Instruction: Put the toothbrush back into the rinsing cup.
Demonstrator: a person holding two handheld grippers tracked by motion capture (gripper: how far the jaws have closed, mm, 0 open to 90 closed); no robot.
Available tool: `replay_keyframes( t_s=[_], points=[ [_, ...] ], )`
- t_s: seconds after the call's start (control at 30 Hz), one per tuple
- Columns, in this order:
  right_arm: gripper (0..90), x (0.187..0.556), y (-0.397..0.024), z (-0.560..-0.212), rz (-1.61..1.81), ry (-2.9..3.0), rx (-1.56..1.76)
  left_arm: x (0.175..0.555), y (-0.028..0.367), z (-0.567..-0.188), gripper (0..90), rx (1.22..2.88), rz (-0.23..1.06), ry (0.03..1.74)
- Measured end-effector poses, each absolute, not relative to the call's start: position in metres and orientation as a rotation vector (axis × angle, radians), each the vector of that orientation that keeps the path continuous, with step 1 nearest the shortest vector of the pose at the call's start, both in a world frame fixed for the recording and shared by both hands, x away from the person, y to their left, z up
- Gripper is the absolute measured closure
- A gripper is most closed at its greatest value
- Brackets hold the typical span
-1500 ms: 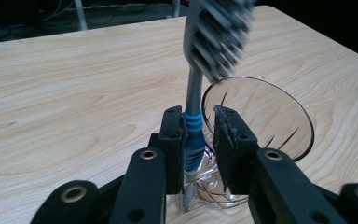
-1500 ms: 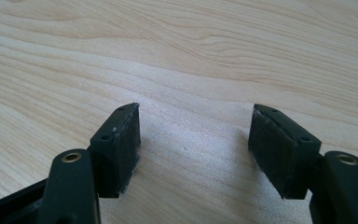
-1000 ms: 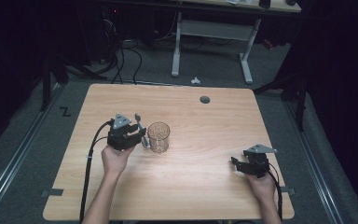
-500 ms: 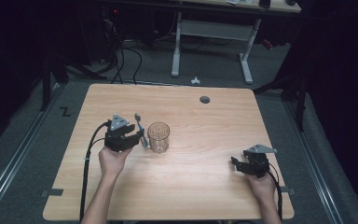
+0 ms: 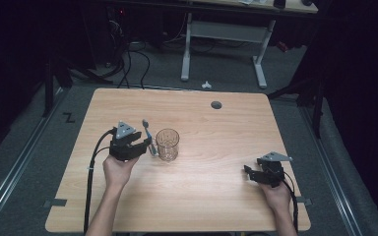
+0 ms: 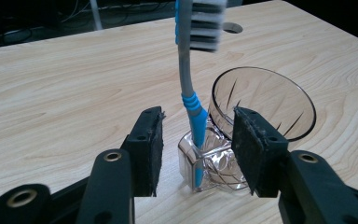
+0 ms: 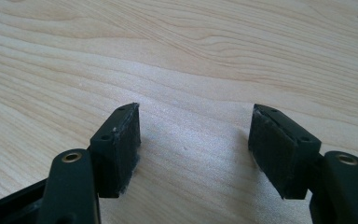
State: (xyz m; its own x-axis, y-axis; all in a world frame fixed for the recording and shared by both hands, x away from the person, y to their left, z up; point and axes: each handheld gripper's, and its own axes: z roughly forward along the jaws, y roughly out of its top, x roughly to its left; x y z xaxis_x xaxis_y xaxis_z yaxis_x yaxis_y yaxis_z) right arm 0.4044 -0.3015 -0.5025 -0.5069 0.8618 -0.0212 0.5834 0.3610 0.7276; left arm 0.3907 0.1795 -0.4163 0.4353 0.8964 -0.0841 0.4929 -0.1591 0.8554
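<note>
A clear glass tumbler stands left of the table's middle. In a small clear holder on its side stands a toothbrush, upright, with a blue and grey handle and its bristles at the top. My left gripper is level with the holder. Its jaws have just been opening and now stand on either side of the brush handle without touching it. My right gripper rests low over bare wood near the front right, open with nothing between its pads.
The wooden table has a round cable hole near its far edge. Cables trail from both grippers toward the front edge. A desk frame and loose cables stand on the dark floor beyond the table.
The left gripper's jaws stand wider apart than a second ago. The toothbrush and glass have kept their place, and the right gripper has not moved.
</note>
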Motion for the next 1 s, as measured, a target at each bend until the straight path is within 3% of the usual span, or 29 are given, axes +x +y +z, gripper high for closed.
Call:
replay_keyframes(
  t_s=[1.0],
  points=[
    [34.6, 0.404, -0.302, -0.503, 0.946, 2.227, 1.261, 0.377, 0.195, -0.419, 52.2, 1.768, 0.57, 1.231]
  ],
)
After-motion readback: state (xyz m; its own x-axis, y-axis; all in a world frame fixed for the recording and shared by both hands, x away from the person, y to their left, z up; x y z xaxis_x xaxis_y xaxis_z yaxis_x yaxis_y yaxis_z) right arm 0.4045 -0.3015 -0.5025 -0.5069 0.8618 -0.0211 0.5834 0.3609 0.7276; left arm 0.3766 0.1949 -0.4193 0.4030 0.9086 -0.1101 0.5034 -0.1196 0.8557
